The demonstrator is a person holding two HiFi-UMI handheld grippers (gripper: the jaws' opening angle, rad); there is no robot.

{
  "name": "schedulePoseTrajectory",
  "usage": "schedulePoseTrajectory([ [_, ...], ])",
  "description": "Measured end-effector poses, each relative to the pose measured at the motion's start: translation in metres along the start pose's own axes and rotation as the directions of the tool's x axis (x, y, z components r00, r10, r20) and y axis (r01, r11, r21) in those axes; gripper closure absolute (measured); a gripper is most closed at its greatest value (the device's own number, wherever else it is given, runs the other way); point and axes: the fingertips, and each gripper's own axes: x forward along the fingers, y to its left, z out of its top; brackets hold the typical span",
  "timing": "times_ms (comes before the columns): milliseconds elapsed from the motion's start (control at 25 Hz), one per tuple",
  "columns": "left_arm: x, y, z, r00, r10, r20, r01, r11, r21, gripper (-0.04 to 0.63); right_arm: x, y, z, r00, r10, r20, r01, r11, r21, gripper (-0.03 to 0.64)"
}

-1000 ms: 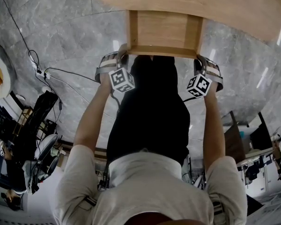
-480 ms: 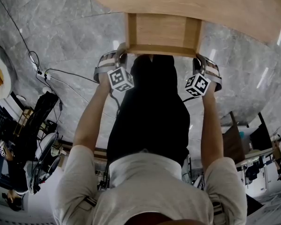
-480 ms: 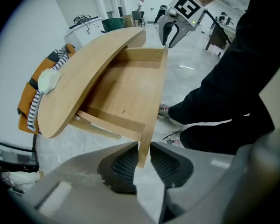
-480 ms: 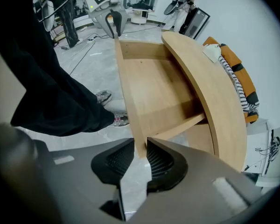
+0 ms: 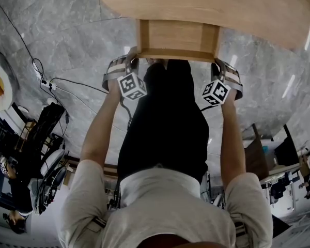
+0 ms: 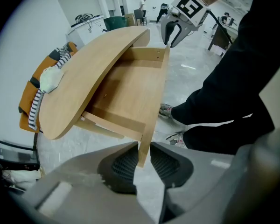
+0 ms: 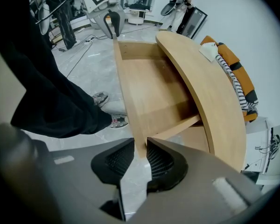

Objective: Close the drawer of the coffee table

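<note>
The light-wood coffee table [image 5: 206, 4] lies at the top of the head view, with its drawer [image 5: 175, 35] pulled partly out toward me. My left gripper [image 5: 130, 60] is shut on the left end of the drawer's front panel [image 6: 151, 106], and that panel's edge stands between its pads [image 6: 122, 164]. At the panel's right end [image 7: 126, 92] my right gripper [image 5: 218, 64] is shut in the same way. Each gripper view shows the other gripper at the panel's far end: the right gripper [image 6: 173, 31] and the left gripper [image 7: 113, 26]. The drawer is empty inside.
My legs in black trousers [image 5: 165, 118] stand right behind the drawer front, shoes [image 6: 165, 110] on the grey marble floor. Cables [image 5: 57, 81] trail at the left. An orange striped seat [image 7: 233, 73] sits beyond the table, and a white object [image 6: 51, 78] rests on the tabletop.
Both grippers have moved toward the table together, and the drawer has slid further under the tabletop, so less of its inside shows. The grips have not changed.
</note>
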Motion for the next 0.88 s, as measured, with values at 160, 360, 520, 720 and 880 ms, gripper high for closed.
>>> schedulePoseTrajectory([
  [160,0.002,0.009,0.001,1.0,0.009,-0.004,-0.009,1.0,-0.007,0.491,0.002,-0.006,0.003,1.0,-0.004,0.008,0.004,1.0,-0.001,0.529],
  [360,0.004,0.013,-0.001,1.0,0.017,-0.017,-0.017,1.0,-0.007,0.491,0.004,-0.009,0.005,1.0,-0.001,0.016,0.001,1.0,-0.005,0.531],
  [520,0.006,0.019,0.001,0.999,0.03,-0.018,-0.03,0.999,-0.016,0.491,0.006,-0.015,0.007,1.0,-0.006,0.021,0.006,1.0,-0.012,0.531],
  [720,0.01,0.025,0.004,0.999,0.03,-0.018,-0.031,0.999,-0.022,0.491,0.01,-0.026,0.008,1.0,-0.014,0.02,0.014,1.0,-0.011,0.531],
  [880,0.007,0.027,0.008,1.0,0.029,-0.011,-0.029,0.999,-0.034,0.491,0.009,-0.03,0.008,1.0,-0.016,0.022,0.017,1.0,-0.015,0.531],
])
